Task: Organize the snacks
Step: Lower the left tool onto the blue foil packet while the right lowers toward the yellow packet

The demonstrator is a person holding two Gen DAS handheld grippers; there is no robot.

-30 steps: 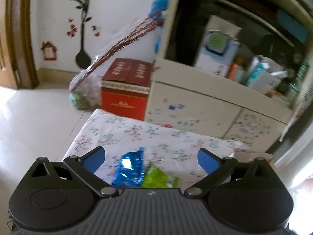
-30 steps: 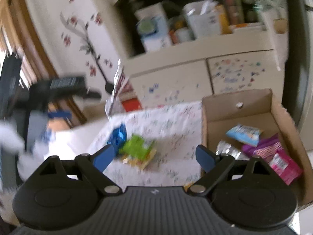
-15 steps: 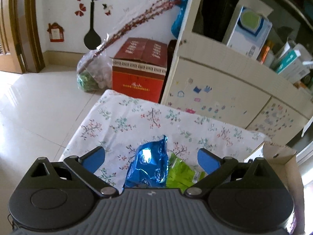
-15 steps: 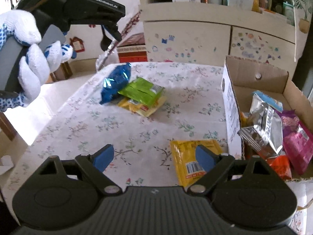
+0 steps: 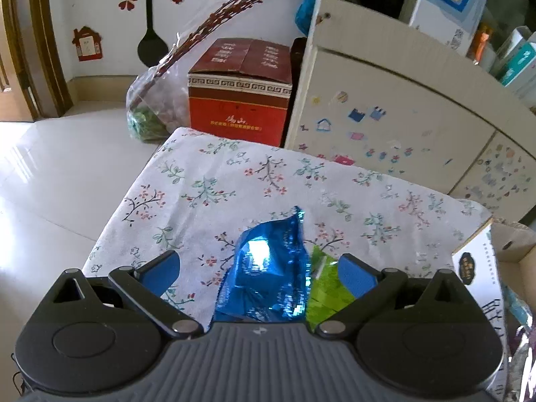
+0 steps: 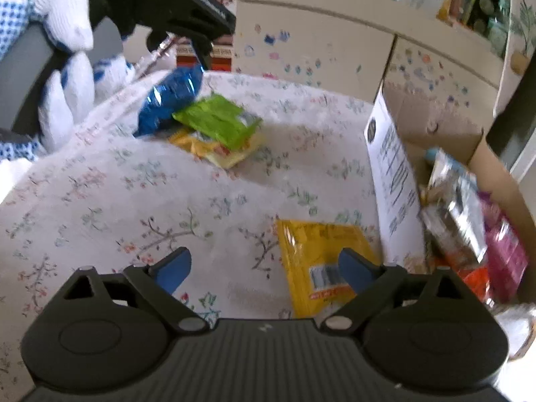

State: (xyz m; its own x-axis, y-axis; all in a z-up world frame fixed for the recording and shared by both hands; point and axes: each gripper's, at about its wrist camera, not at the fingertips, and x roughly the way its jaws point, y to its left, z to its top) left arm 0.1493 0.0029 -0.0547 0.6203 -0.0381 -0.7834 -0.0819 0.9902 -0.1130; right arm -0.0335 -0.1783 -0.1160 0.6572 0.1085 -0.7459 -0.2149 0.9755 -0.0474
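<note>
Two open grippers above loose snack packets — cardboard box to the right.

The left gripper [image 5: 258, 271] stands wide and empty, with the crinkled blue foil packet [image 5: 268, 278] directly between its fingers, long axis running away from it. The right gripper [image 6: 264, 268] is opening, gripping nothing; the flat yellow plastic packet [image 6: 321, 261] lies under its right finger, long axis fore-aft — the nearer target. The open brown cardboard box [image 6: 495, 167] of snacks stands just beside it.

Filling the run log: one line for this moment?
left gripper: open, over blue packet | right gripper: opening, nothing between, near yellow packet
</note>
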